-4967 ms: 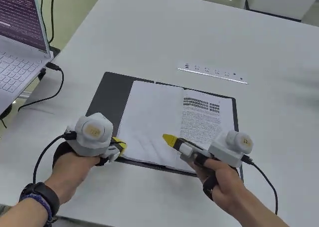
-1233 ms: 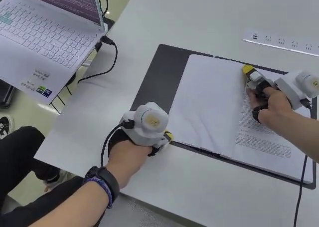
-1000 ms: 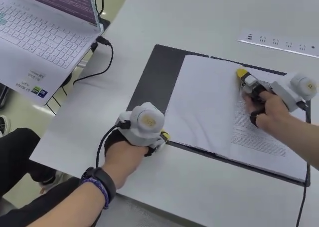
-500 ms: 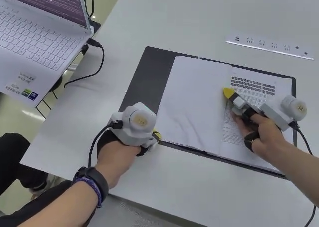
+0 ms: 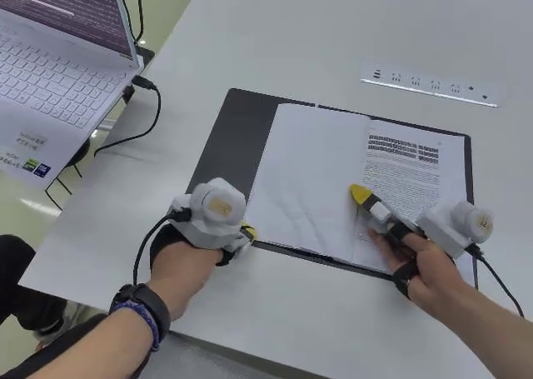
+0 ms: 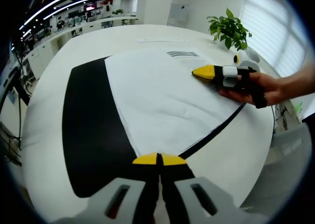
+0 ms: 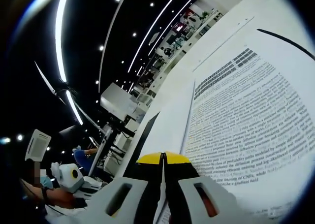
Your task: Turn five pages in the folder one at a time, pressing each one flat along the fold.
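The folder (image 5: 223, 142) lies open on the white table, black inner cover at the left, a blank white page (image 5: 304, 175) in the middle and a printed page (image 5: 412, 187) at the right. My right gripper (image 5: 360, 195) is shut, its yellow tip pressed on the fold between the two pages, a little short of the near edge. Its own view shows the shut tips (image 7: 162, 158) on that fold beside the printed text (image 7: 236, 111). My left gripper (image 5: 244, 231) is shut and rests on the folder's near left corner (image 6: 98, 155); the right gripper (image 6: 204, 72) shows beyond it.
An open laptop (image 5: 50, 71) stands at the far left with a black cable (image 5: 137, 125) running toward the folder. A white power strip (image 5: 429, 87) lies behind the folder. The table's near edge runs just below both hands. A potted plant (image 6: 229, 29) stands far off.
The right gripper has slid down the fold from the far end of the pages toward the near edge. The left gripper has stayed at the folder's corner. The head camera shifted.
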`<state>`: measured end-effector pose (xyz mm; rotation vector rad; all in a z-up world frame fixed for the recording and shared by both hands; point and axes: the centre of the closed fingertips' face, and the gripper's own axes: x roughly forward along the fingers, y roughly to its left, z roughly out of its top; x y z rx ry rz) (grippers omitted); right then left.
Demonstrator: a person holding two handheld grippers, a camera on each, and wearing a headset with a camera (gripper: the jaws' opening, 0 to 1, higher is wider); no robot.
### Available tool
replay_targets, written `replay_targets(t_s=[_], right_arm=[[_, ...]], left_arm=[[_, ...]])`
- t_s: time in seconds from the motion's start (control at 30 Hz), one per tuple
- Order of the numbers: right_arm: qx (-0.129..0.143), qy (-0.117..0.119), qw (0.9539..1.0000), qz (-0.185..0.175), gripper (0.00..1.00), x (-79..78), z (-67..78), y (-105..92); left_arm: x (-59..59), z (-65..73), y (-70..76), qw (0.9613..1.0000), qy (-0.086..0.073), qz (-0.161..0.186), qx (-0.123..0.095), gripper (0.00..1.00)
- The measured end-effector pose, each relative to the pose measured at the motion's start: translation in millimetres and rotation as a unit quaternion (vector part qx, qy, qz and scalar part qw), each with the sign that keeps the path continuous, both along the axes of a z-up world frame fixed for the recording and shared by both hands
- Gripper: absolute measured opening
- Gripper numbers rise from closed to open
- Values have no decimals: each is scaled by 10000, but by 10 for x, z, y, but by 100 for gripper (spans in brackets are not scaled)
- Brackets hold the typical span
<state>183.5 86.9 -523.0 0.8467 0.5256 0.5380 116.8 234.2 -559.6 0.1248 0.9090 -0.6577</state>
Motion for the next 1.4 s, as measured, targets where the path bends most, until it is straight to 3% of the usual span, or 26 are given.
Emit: replay_targets(t_s=[0.17, 1.0, 1.33, 1.4], right_arm=[[-68, -1, 9998, 186, 0, -47, -63, -27], [-127, 131, 9988, 453, 0, -676, -214, -2], [-239, 330, 9978, 516, 0, -862, -244, 37], [-220, 439, 9982, 349, 0, -898, -261, 23]], left_arm=[[-2, 1, -2, 10000, -4, 15, -17, 0], [-6, 0, -9, 9998, 1, 100, -148, 0], [-7, 7, -6, 9995, 66, 213, -214, 0], [-2, -1, -4, 9994, 53, 255, -212, 0]])
